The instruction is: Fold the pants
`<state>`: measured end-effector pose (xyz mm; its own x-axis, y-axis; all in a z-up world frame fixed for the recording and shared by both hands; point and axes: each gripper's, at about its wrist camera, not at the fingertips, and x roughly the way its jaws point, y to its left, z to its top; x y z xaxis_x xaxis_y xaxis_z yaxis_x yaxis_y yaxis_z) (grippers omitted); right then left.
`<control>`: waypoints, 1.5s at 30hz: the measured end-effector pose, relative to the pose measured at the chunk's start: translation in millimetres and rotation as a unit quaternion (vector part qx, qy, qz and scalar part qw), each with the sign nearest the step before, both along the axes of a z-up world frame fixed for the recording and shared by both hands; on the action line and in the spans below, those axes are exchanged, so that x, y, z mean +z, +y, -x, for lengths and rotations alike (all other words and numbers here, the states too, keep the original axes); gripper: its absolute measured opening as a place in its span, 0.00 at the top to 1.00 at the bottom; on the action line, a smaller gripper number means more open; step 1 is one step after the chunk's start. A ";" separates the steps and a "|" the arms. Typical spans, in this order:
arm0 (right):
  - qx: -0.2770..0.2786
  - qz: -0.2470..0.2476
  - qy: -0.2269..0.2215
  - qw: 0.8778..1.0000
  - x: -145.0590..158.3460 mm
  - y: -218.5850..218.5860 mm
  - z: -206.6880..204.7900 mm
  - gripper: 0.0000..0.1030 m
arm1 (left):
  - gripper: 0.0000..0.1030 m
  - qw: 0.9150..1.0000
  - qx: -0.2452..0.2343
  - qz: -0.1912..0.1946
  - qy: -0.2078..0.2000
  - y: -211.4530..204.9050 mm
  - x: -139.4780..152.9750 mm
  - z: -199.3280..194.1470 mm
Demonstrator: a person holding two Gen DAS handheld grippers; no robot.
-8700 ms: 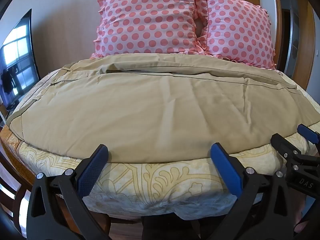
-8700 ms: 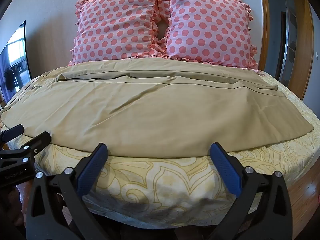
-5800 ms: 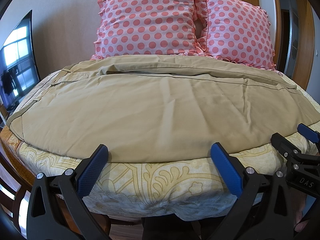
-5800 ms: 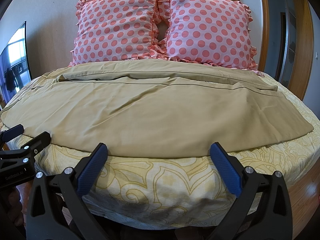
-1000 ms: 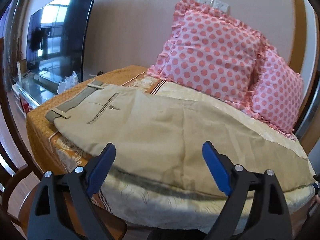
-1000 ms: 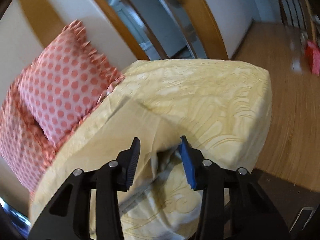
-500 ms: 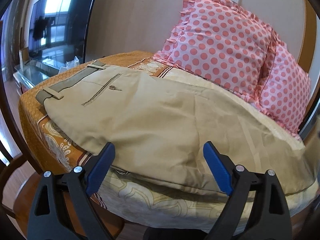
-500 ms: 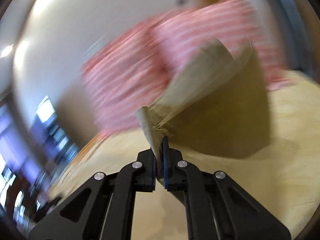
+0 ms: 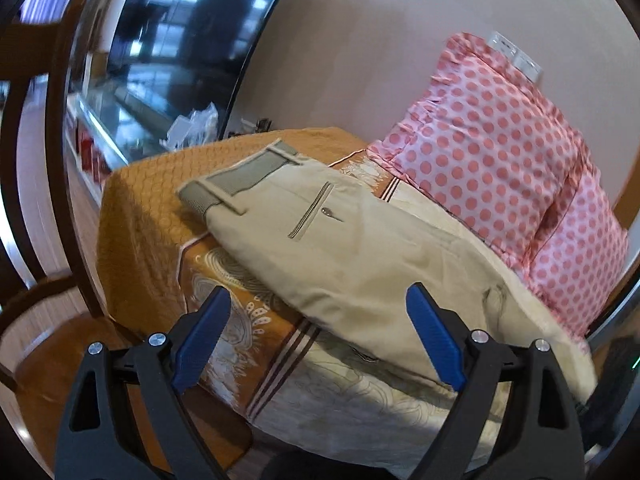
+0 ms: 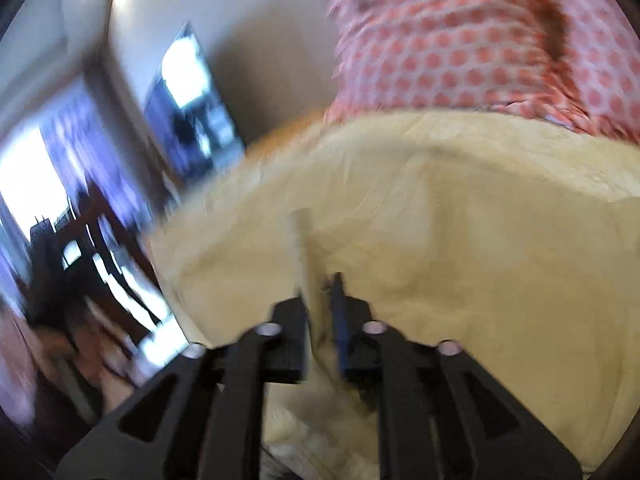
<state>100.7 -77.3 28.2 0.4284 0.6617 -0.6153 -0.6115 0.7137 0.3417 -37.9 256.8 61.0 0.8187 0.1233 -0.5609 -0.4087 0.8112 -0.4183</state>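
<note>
While the left gripper (image 9: 316, 336) hangs wide open with nothing between its blue pads (image 9: 434, 338), the khaki pants (image 9: 360, 256) lie on the bed (image 9: 140, 208), waistband (image 9: 240, 178) near the orange corner of the cover and legs running off toward the right of the left wrist view. Pants' near edge sits close to the bed's front edge, just ahead of the pads, not touching them. Two pink dotted pillows (image 9: 492, 160) stand behind the pants against the wall. Left of the bed there is bare floor, a dark chair (image 9: 36, 160) and a TV (image 9: 188, 40). Right wrist view is motion-blurred: right gripper (image 10: 320, 292) has its jaws nearly together, pinching a raised fold of the pants (image 10: 460, 240) fabric, pillows (image 10: 480, 40) beyond.
</note>
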 end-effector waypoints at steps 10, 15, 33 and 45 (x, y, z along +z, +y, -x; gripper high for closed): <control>-0.016 -0.013 0.005 1.000 -5.8 -15.3 -2.0 0.36 | 0.12 0.998 0.011 0.054 0.003 26.1 -10.5 -9.0; -0.019 -0.034 0.011 0.999 -7.2 -20.5 -4.6 0.35 | 0.16 0.996 0.025 0.086 0.007 46.4 -13.0 -20.7; -0.010 -0.051 -0.005 0.999 -11.0 -17.2 2.1 0.29 | 0.83 0.981 0.078 0.179 0.008 73.8 -27.0 -57.3; -0.034 -0.117 -0.013 0.992 8.3 -65.0 17.5 0.29 | 0.94 0.995 -0.083 -0.026 -0.051 -47.1 80.9 -81.5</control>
<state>83.2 -142.3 36.5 0.4911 0.7543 -0.4356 -0.5756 0.6564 0.4877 43.6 209.7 141.9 0.8822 0.0077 -0.4709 -0.2244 0.8860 -0.4059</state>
